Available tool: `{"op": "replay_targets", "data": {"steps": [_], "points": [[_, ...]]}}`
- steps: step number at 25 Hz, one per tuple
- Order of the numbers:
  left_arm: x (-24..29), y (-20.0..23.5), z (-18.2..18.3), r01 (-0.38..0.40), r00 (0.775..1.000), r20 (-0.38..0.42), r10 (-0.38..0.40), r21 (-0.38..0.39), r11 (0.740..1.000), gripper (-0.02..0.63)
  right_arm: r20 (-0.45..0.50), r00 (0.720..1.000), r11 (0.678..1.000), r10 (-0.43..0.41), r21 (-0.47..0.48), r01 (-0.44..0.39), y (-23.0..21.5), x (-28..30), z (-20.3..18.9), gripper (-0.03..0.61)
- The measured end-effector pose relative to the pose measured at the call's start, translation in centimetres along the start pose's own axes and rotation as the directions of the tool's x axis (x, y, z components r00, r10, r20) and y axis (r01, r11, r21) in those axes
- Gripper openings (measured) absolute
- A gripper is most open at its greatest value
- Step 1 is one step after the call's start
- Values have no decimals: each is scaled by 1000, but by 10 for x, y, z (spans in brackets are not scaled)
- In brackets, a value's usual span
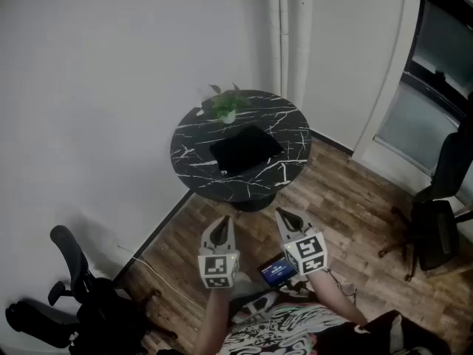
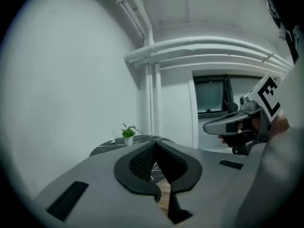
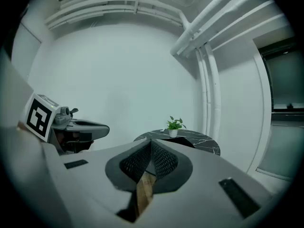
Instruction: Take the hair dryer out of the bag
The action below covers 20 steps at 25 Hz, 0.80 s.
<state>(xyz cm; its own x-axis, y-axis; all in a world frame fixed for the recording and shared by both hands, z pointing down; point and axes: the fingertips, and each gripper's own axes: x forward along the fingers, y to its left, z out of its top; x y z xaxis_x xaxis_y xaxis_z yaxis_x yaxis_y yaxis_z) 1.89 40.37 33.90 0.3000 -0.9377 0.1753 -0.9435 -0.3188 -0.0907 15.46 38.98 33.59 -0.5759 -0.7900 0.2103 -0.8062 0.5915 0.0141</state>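
Left gripper [image 1: 220, 226] and right gripper [image 1: 285, 217] hover side by side above a brown wood-plank floor [image 1: 347, 198], each with its fingers pressed together on nothing. Well ahead of the fingers, a flat black fabric bag [image 1: 245, 149] lies on a round black, white-veined marble tabletop [image 1: 295, 128]. The hair dryer is unseen, presumably inside the bag. A good approach would be to move closer, spread the fingers and find the bag's opening first. No brand or writing is legible.

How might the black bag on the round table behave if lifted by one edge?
The bag lies flat on the table, so it probably sags when lifted. Its contents are hidden; a weight inside might shift.
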Motion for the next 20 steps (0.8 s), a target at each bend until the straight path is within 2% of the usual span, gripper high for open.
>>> {"op": "replay_targets", "data": {"steps": [10, 20], "points": [[-5, -2, 0, -18, 1000, -1, 18, 9, 1000, 14, 14, 1000, 1000, -2, -8, 3, -2, -6, 2, 18], [-9, -2, 1, -45, 999, -5, 45, 4, 999, 14, 35, 999, 999, 21, 31, -22, -2, -8, 2, 18]]}}
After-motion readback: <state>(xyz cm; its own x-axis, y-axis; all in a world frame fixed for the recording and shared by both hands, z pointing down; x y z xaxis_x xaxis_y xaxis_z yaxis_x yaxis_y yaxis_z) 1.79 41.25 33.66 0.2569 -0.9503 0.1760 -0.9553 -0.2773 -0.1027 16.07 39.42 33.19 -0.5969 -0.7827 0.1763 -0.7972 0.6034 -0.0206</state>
